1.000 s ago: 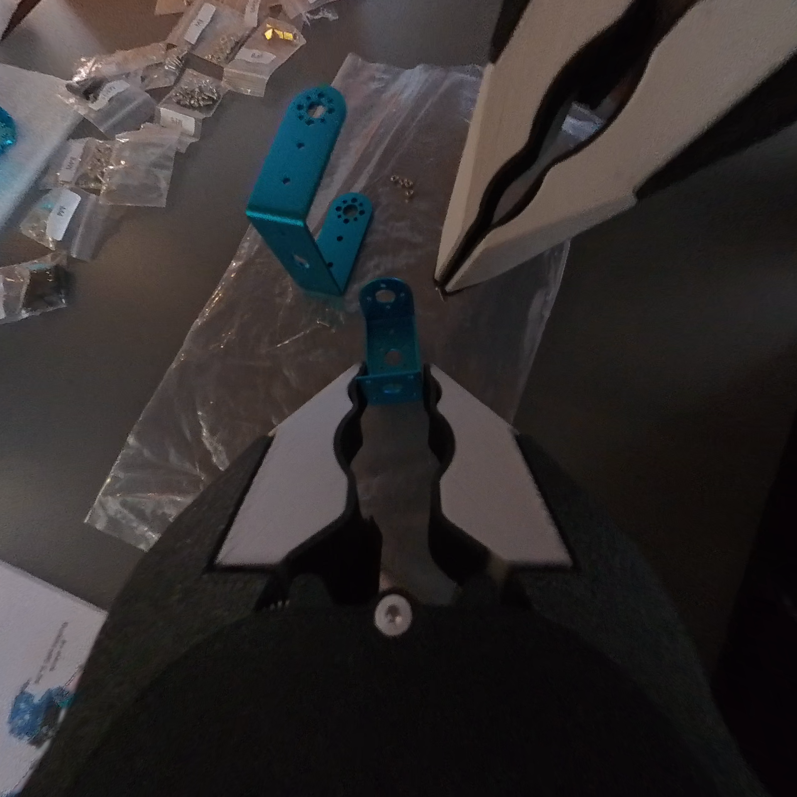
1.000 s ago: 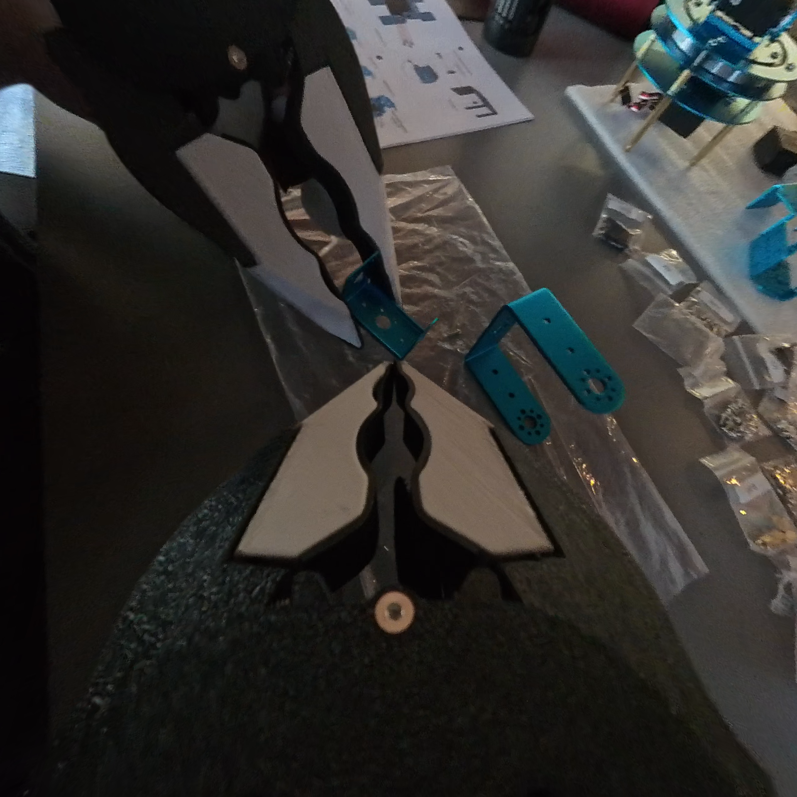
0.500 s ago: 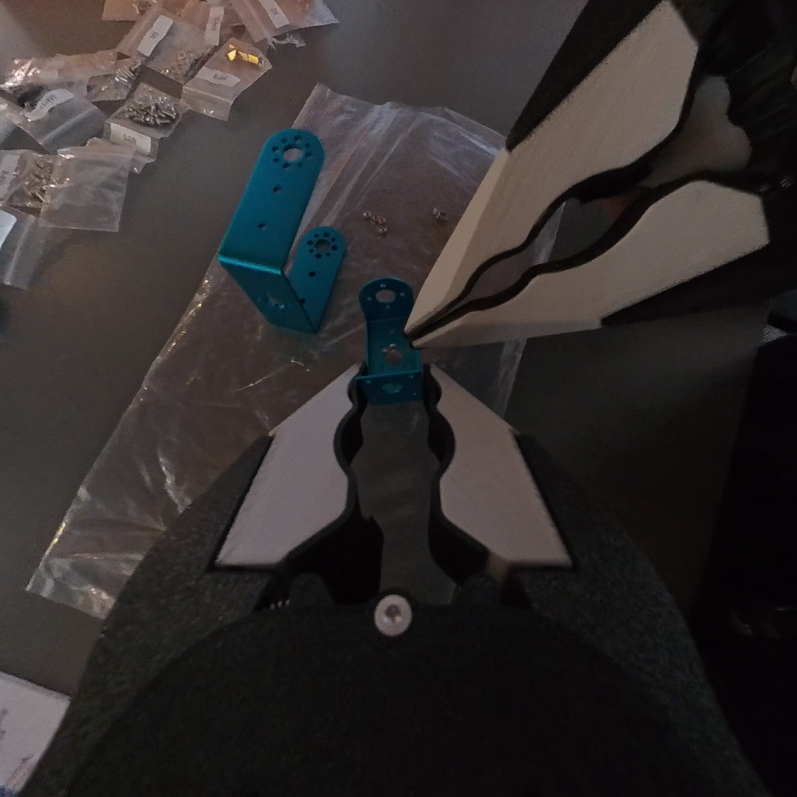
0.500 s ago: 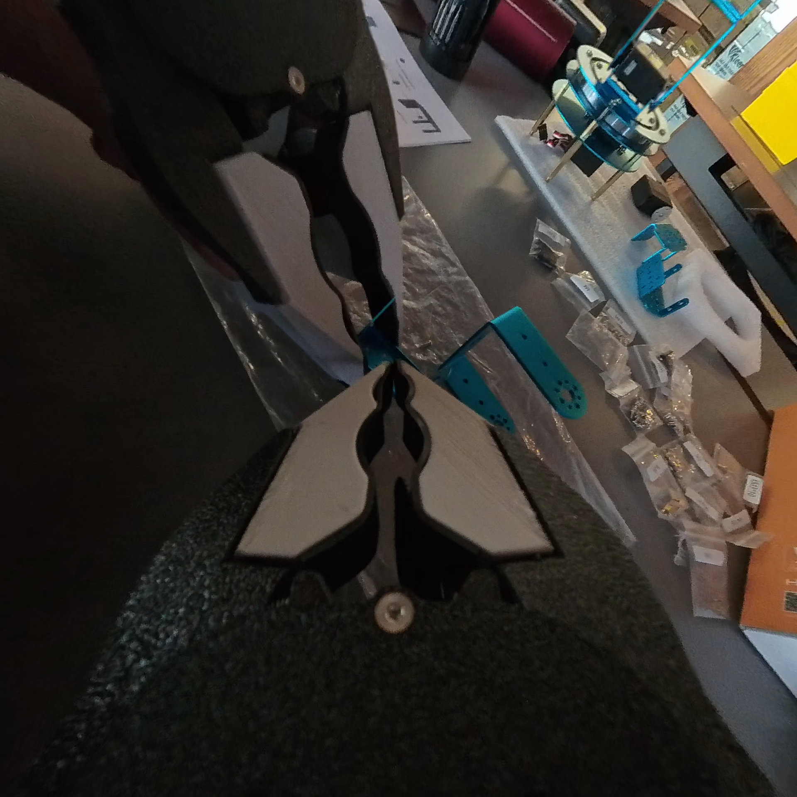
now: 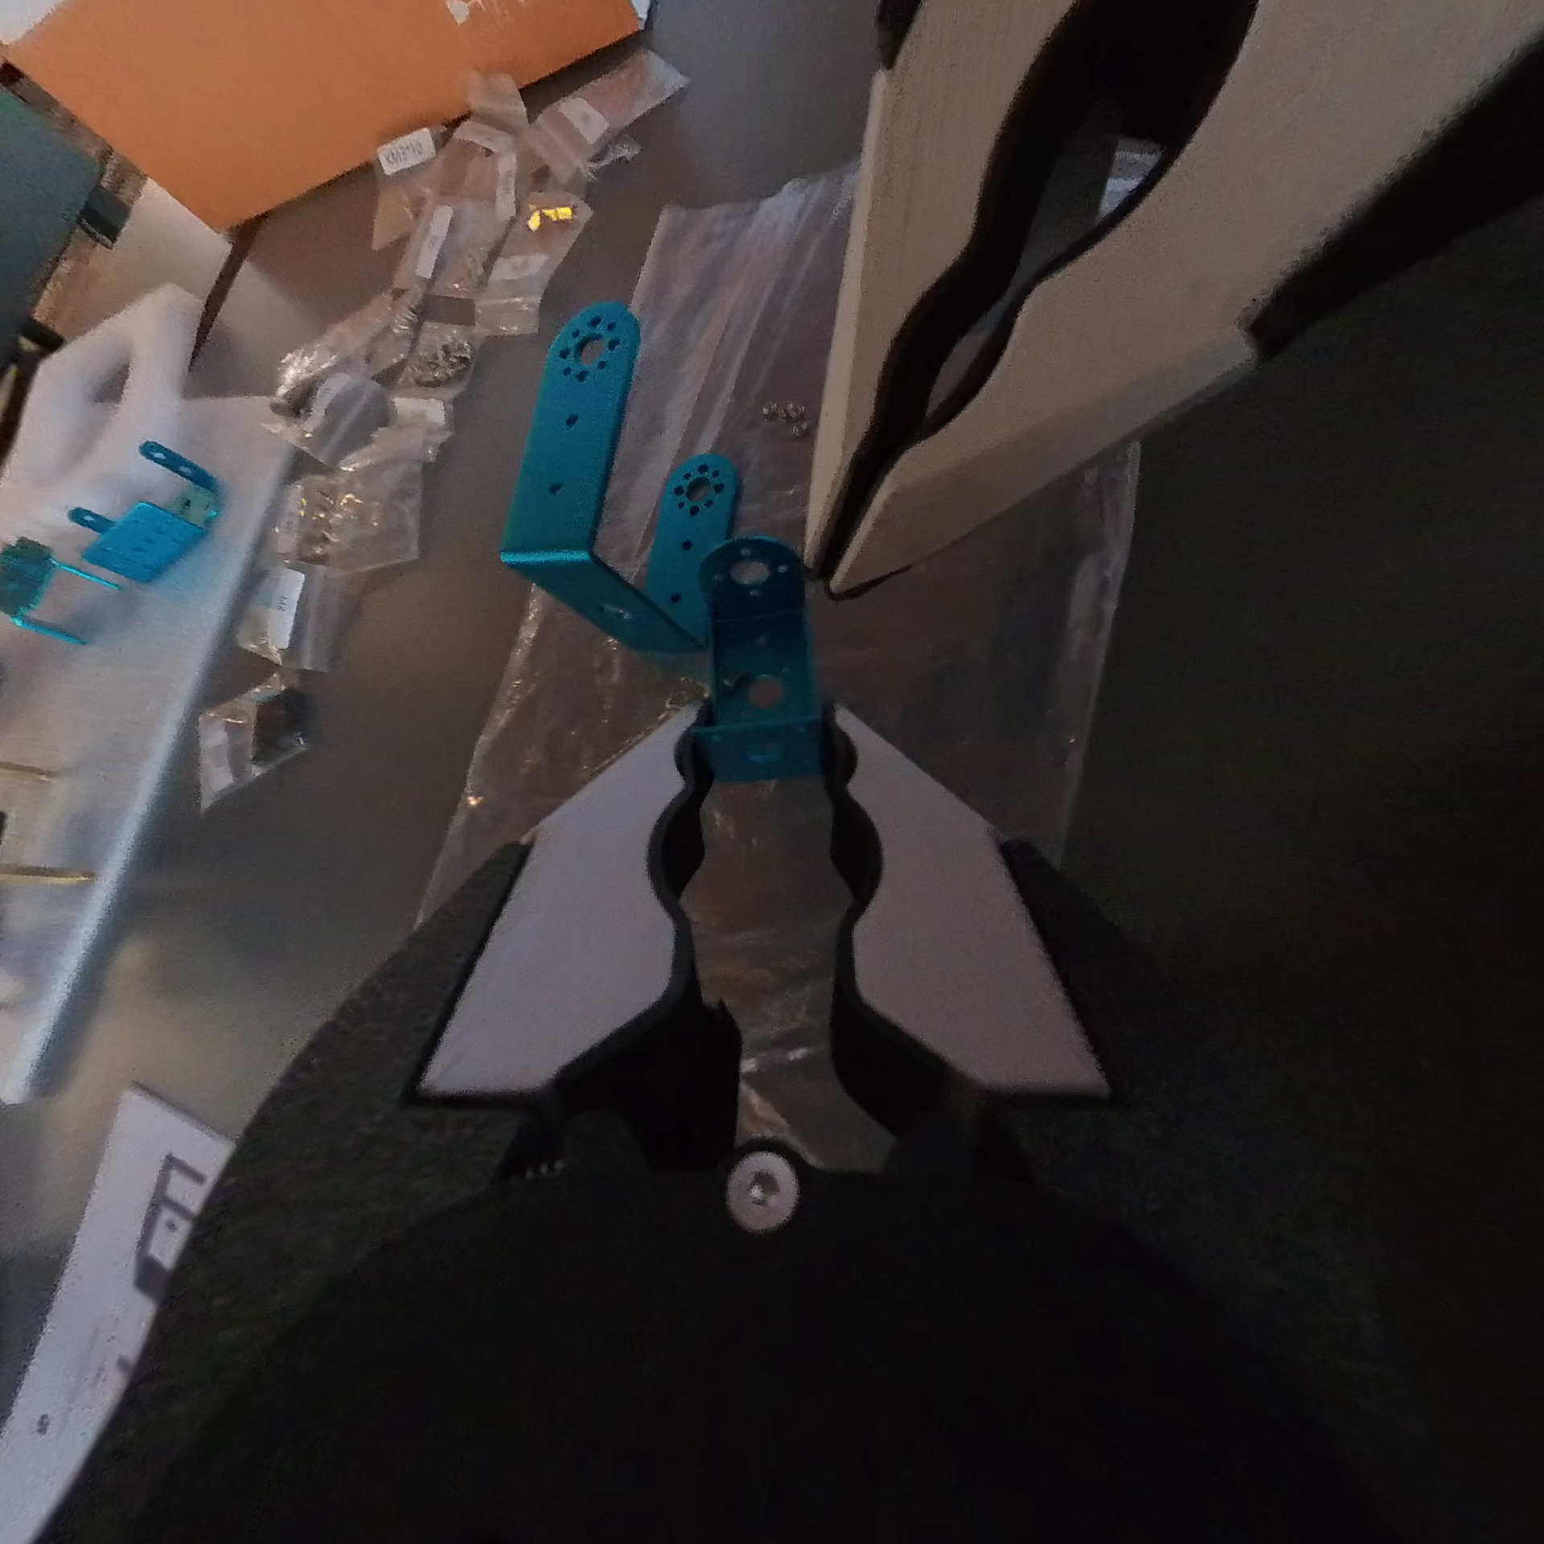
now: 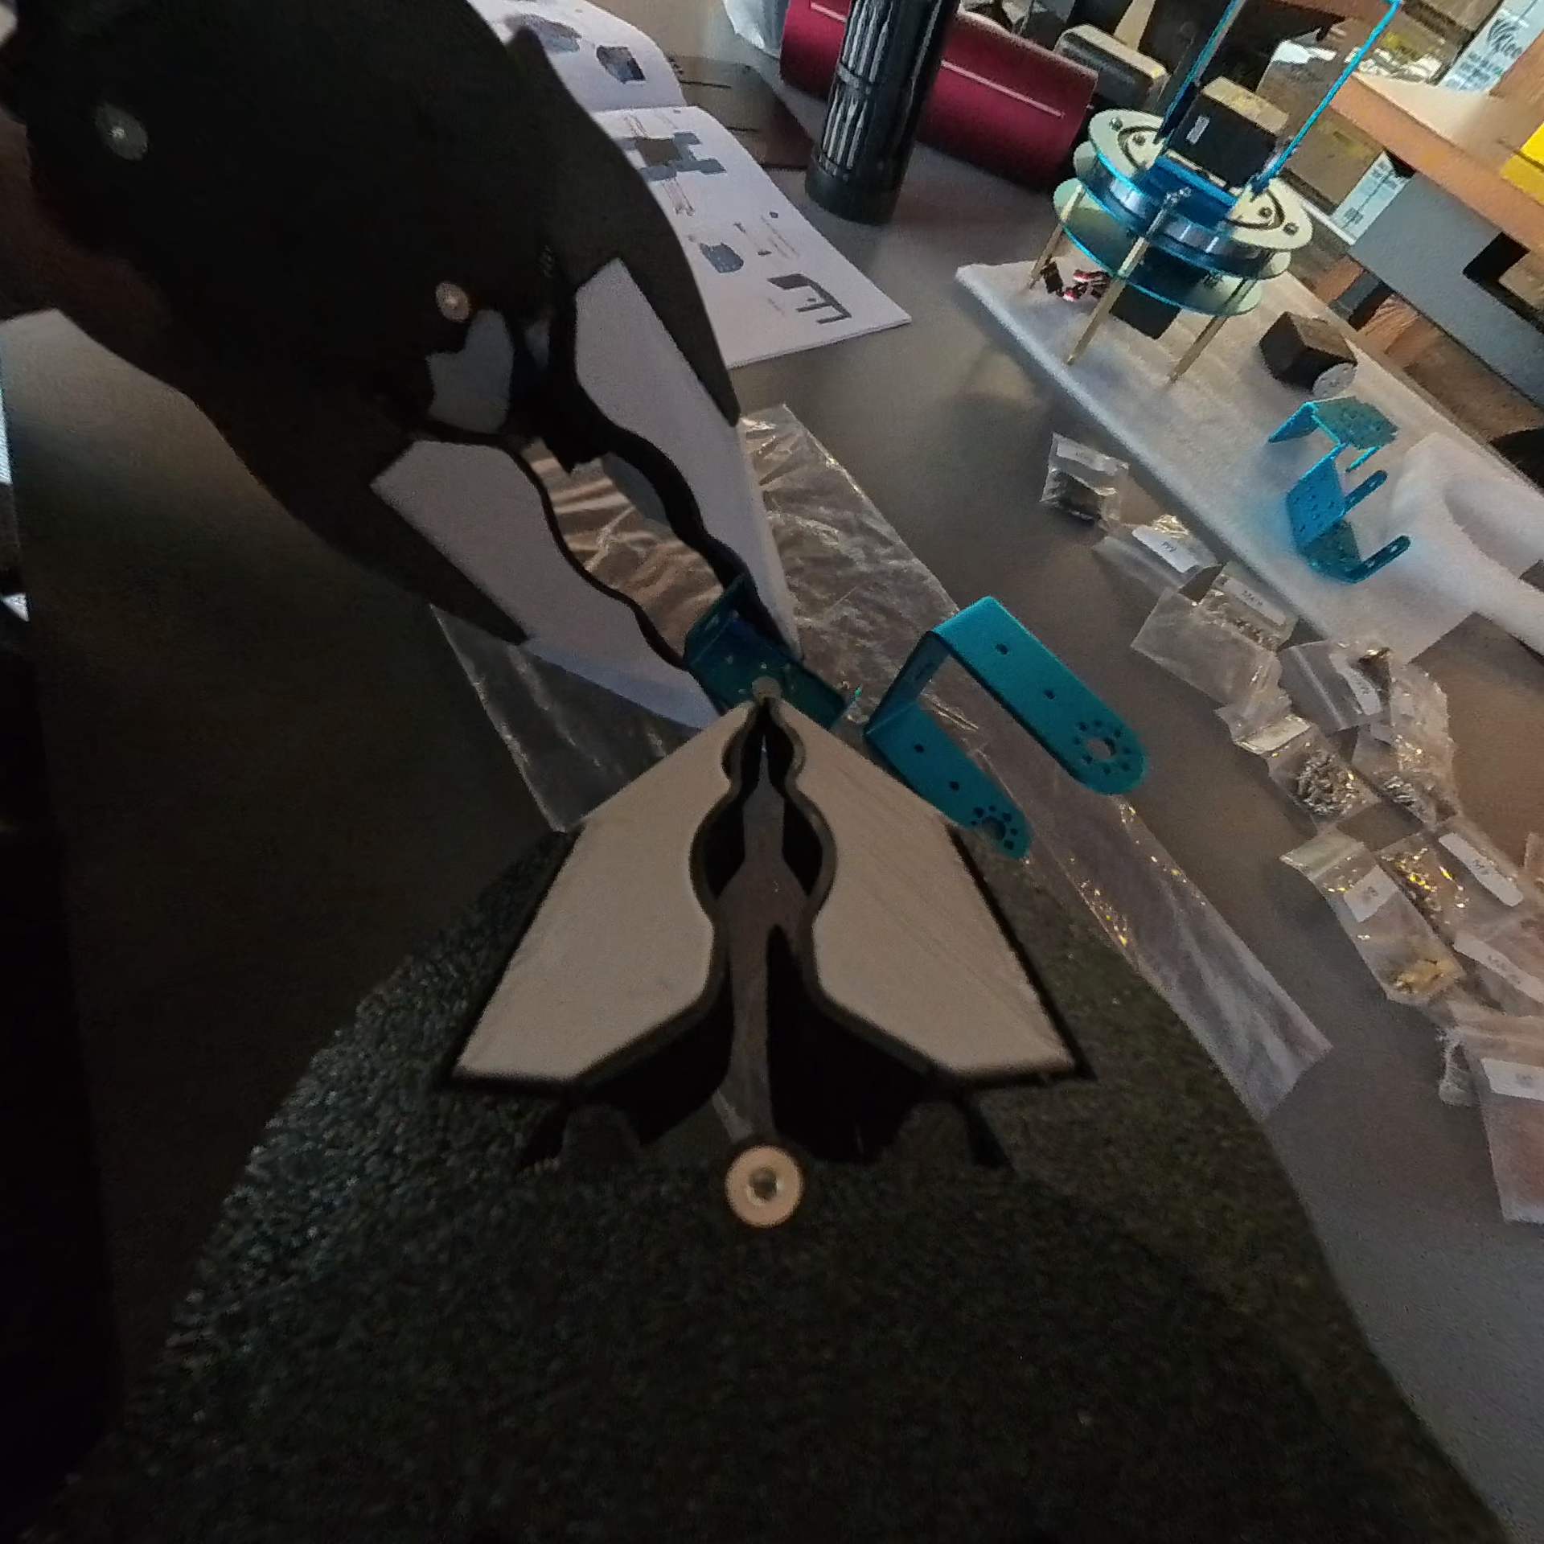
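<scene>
My left gripper [image 5: 759, 739] is shut on the short flange of a small blue L-shaped bracket [image 5: 752, 635] and holds it above a clear plastic bag [image 5: 961, 668]. The bracket's holed end points away from me. My right gripper [image 6: 764, 708] is shut, with its tips against the small bracket [image 6: 744, 660]. In the left wrist view the right gripper [image 5: 829, 585] meets the bracket's far end from the right. In the right wrist view the left gripper [image 6: 748, 678] comes down from the upper left. A larger blue U-shaped bracket [image 5: 576, 468] [image 6: 1003, 710] lies on the bag just beyond.
Tiny nuts [image 5: 785, 413] lie on the bag. Small bags of hardware [image 6: 1337, 718] [image 5: 351, 501], a white foam tray with blue brackets [image 6: 1328, 493], a round blue assembly on brass posts [image 6: 1170, 209], a printed sheet [image 6: 752, 234], a black cylinder [image 6: 869, 109] and an orange box [image 5: 292, 92] surround them. About 4 cm separates my left fingertips from my right. The black cylinder [image 6: 869, 109] lies around 35 cm away from my left fingertips.
Both grippers stayed shut. The right gripper's tips shifted from the middle of the small bracket to its far end. The left gripper swung, bringing the held bracket closer to the U-shaped bracket.
</scene>
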Available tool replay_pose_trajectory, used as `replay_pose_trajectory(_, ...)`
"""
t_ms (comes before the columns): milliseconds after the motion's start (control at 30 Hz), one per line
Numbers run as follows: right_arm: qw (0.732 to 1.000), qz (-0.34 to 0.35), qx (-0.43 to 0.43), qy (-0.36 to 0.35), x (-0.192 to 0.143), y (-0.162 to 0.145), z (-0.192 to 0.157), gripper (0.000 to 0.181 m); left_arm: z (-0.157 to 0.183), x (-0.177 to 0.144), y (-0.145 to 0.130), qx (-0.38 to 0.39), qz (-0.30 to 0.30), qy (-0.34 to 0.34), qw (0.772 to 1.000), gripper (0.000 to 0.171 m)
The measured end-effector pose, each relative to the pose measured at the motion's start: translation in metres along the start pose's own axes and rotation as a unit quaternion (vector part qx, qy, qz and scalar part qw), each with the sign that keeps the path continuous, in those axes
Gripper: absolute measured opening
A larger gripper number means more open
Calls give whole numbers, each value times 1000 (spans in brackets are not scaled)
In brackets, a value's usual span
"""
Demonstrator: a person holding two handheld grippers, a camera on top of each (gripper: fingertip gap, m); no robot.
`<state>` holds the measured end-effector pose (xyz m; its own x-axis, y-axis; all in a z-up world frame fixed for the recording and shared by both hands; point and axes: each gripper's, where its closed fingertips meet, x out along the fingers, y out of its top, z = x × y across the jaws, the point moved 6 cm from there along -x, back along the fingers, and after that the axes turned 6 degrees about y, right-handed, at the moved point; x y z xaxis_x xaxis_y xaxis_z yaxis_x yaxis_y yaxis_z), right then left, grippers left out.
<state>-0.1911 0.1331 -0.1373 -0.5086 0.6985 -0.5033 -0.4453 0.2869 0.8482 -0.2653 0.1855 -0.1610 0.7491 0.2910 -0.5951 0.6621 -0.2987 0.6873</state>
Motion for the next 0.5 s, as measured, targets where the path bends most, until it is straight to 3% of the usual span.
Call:
replay_pose_trajectory(333, 997, -58, -49, -35, 18, -7, -9, 0, -2, -2, 2, -9, 9, -9, 1000, 24)
replay_pose_trajectory(500, 998, -61, -29, -22, 17, -9, -9, 3, -5, -4, -3, -25, 5, -5, 1000, 24)
